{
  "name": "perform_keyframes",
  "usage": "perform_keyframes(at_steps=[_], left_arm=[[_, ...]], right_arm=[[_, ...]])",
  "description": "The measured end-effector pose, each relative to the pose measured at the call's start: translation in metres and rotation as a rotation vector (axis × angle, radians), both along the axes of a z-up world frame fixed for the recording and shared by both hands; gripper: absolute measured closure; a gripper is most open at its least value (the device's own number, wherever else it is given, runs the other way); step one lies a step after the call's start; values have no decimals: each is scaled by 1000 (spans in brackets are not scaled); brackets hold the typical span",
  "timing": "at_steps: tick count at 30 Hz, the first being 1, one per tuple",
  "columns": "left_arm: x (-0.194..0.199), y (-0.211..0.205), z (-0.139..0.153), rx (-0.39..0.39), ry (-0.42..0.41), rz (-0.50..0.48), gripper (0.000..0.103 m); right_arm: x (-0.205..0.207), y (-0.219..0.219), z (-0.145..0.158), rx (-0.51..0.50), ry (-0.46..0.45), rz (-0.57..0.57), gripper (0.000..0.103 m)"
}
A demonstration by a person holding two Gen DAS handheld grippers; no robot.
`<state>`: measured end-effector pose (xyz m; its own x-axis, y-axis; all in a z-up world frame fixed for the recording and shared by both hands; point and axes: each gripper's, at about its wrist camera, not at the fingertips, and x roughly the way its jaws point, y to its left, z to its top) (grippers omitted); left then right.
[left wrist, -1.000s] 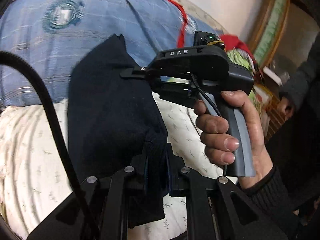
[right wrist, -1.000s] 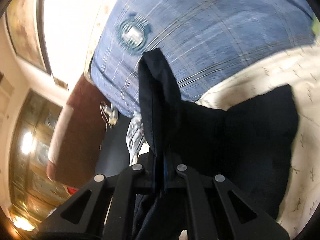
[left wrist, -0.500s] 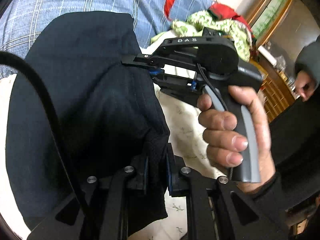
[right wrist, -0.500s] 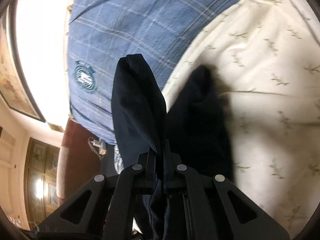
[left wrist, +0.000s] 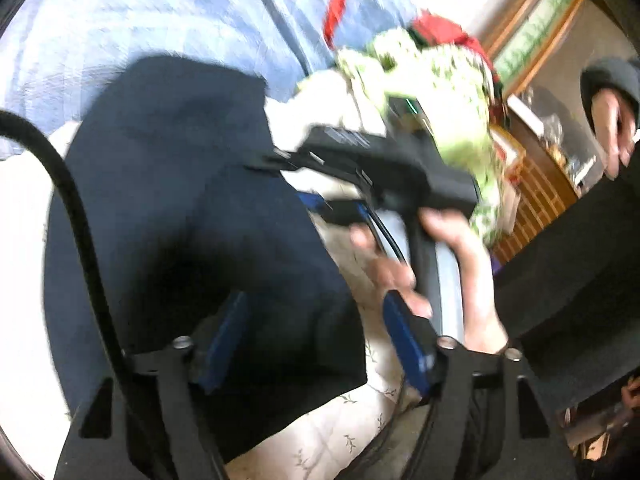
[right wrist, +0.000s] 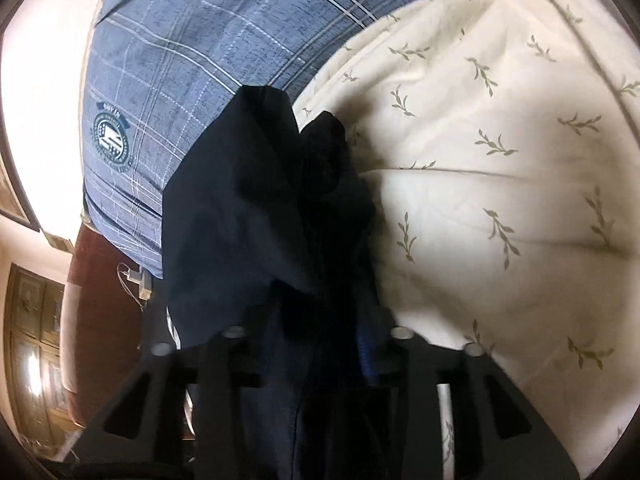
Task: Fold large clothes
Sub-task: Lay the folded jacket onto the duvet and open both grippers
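Both tongs have just been opening. The left tongs [left wrist: 316, 344] stand released, the dark garment [left wrist: 192, 220] lying slack between them on the bed [right wrist: 500, 160]; the right tongs [right wrist: 316, 336] are likewise loosened around its folds.

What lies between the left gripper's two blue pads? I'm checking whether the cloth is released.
In the left wrist view, the dark garment lies between the left gripper's just-opened blue pads, no longer pinched.
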<state>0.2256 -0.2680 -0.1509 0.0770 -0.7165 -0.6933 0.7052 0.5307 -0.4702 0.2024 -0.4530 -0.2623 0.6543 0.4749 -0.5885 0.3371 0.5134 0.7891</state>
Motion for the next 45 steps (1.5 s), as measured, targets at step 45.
perform_keyframes(at_steps=[45], left_arm=[[115, 95, -53, 286, 87, 493, 15]], right_arm=[[-49, 78, 16, -381, 150, 8, 41]])
